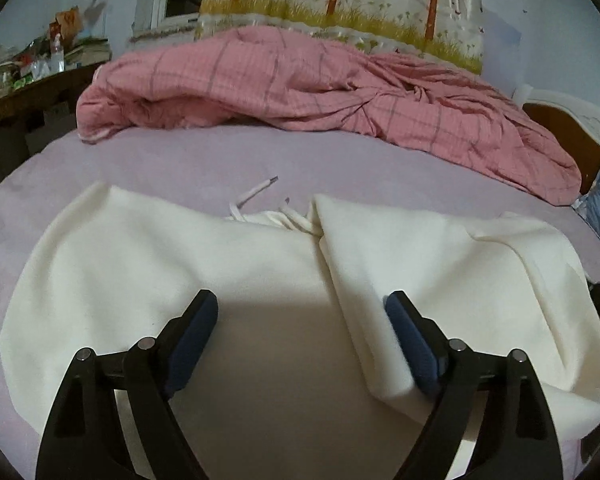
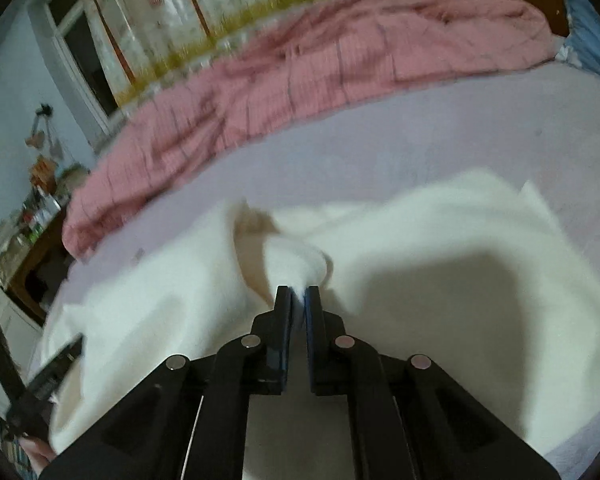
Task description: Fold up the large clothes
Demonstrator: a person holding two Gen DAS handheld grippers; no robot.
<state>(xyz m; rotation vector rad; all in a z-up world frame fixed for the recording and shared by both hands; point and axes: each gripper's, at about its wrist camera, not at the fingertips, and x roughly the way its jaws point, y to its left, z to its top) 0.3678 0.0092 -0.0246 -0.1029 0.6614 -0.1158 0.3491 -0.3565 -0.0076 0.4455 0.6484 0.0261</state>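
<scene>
On lilac bed (image 1: 180, 160), right tool (image 2: 299, 292) pinches cream garment (image 1: 140, 248); left tool (image 1: 301, 308) gapes above it.

Dim indoor light, strong fisheye bend

Left view sharp; right view smeared by motion blur. Soft grey shadows fall on the cream garment (image 1: 260, 264) near each lens; dark vignette rounds the corners.
</scene>
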